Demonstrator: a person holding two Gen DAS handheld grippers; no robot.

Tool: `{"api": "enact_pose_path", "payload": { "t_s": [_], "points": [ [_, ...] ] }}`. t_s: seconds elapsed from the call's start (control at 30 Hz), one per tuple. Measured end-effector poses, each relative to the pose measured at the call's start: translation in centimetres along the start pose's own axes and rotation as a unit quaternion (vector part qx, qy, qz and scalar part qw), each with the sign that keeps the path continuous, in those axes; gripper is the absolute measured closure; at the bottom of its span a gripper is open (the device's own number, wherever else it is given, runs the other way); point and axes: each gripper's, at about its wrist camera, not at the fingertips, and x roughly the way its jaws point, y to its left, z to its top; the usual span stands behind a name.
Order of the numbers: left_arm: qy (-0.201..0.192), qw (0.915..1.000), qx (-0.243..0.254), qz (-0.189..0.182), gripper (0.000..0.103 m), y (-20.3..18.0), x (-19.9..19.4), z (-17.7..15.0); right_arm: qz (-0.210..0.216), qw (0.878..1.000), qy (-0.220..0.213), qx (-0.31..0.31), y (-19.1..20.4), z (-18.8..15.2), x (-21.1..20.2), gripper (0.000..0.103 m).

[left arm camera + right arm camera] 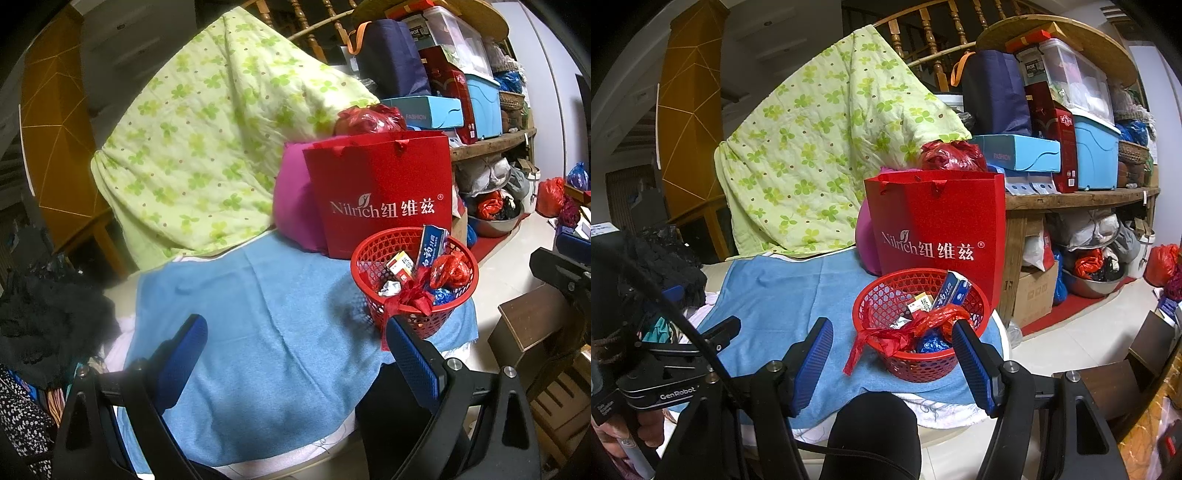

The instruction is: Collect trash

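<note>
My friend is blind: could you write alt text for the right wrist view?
A red mesh basket of trash, red plastic trailing over its rim, sits on a blue towel before a red gift bag. The open right gripper points toward it.

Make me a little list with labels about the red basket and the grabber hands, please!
basket: red basket on the blue towel
inside: red plastic wrapper, blue wrapper, toothpaste box, small box
behind: red paper bag
left gripper: open, empty
right gripper: open, empty, in front of the basket
loose trash on towel: none seen
</note>
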Motion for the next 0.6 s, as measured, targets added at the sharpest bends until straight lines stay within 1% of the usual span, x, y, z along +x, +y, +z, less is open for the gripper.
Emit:
{"api": "enact_pose_path", "payload": {
  "t_s": [0.3,0.6],
  "points": [
    [0.002,1.0,0.002,-0.003,0.006,0.0,0.3,0.1,-0.004,1.0,0.002,0.009,-0.2,-0.5,0.4,0.032],
    [-0.001,0.9998,-0.001,-0.018,0.006,0.1,1.5,0.8,-0.019,1.0,0.004,0.013,-0.6,0.0,1.2,0.032]
  ]
}}
